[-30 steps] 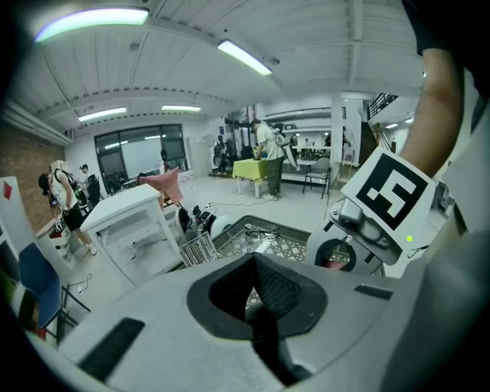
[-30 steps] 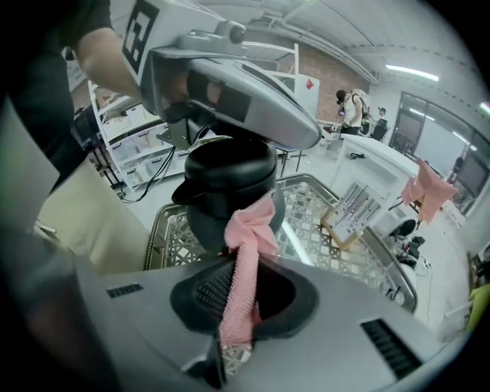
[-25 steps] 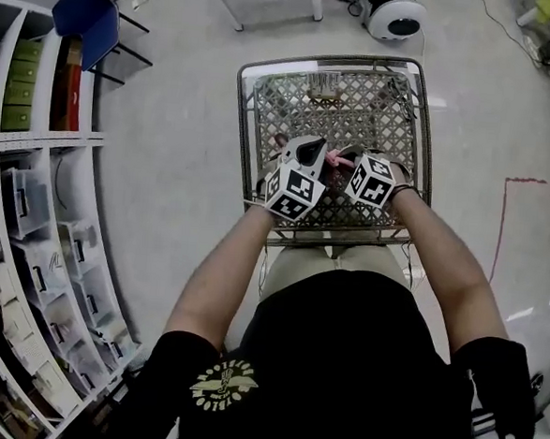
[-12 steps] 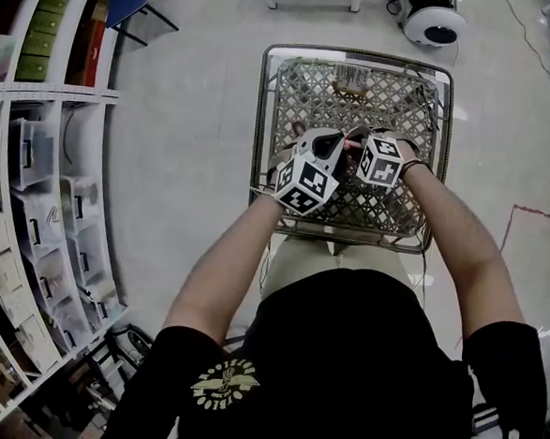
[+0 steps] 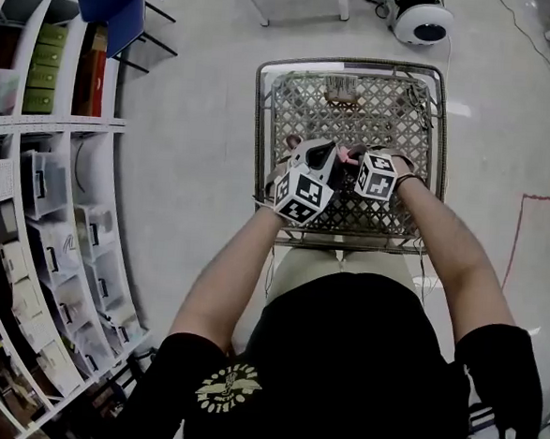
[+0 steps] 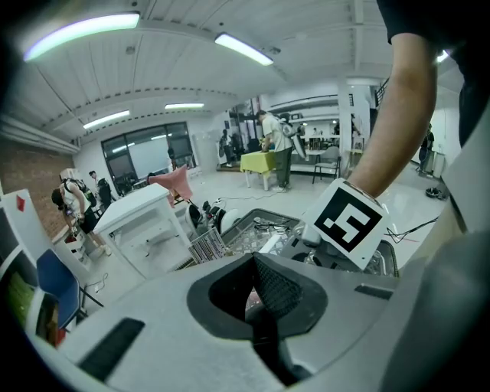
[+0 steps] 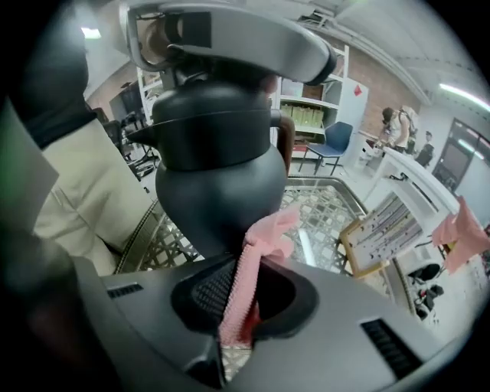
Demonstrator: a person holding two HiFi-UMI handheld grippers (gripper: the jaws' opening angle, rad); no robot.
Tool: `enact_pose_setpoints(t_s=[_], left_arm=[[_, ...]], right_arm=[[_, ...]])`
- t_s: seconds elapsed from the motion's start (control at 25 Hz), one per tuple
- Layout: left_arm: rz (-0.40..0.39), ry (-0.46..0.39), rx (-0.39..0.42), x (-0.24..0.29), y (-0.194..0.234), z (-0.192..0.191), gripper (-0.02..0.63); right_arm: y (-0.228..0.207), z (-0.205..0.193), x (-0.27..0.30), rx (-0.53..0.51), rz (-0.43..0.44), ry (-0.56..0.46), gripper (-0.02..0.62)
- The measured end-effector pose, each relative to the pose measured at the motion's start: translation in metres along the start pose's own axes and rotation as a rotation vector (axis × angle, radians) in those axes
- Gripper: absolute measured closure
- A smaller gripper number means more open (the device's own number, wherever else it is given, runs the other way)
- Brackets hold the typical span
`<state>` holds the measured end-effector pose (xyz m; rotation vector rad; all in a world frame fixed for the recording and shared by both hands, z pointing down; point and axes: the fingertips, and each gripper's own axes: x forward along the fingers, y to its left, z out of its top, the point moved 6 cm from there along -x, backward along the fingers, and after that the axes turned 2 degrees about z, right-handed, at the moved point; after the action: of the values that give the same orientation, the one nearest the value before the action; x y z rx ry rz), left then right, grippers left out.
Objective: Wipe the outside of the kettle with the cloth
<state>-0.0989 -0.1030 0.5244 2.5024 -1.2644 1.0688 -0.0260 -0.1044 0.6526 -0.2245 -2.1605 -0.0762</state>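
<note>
As right tool (image 7: pixel 230 310) pinches cloth (image 7: pixel 264 237), kettle (image 7: pixel 218 168) sits ahead, perhaps touching.

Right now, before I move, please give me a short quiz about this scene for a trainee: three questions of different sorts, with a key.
1. Multiple choice: what does the right tool grip?
A) a pink fabric cloth
B) a yellow sponge
C) nothing
2. True or false: the dark grey rounded kettle stands on the floor beside the metal wire shopping cart.
3. Short answer: which tool holds the kettle from above?

Key
1. A. The cloth is pinched between its jaws and its free end lies against the kettle.
2. False. The kettle hangs over the cart's basket.
3. The left tool.
</note>
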Motion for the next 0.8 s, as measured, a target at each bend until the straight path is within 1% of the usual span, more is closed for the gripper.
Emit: enact_pose_setpoints(t_s=[0.16, 0.48, 0.68, 0.8], left_arm=[[-0.001, 0.01, 0.009, 0.0, 0.0, -0.001, 0.6], [-0.061, 0.008, 0.022, -0.001, 0.0, -0.002, 0.6], [-0.091, 0.013, 0.06, 0.005, -0.006, -0.003, 0.6], [-0.102, 0.022, 0.064, 0.005, -0.007, -0.003, 0.6]], right_arm=[[0.024, -0.006, 0.0, 0.099, -0.011, -0.01, 0.558], [0.073, 0.004, 0.001, 0.302, -0.07, -0.066, 0.558], [0.098, 0.022, 0.008, 0.363, -0.088, -0.086, 0.558], [0.109, 0.039, 0.009, 0.394, -0.098, -0.103, 0.558]])
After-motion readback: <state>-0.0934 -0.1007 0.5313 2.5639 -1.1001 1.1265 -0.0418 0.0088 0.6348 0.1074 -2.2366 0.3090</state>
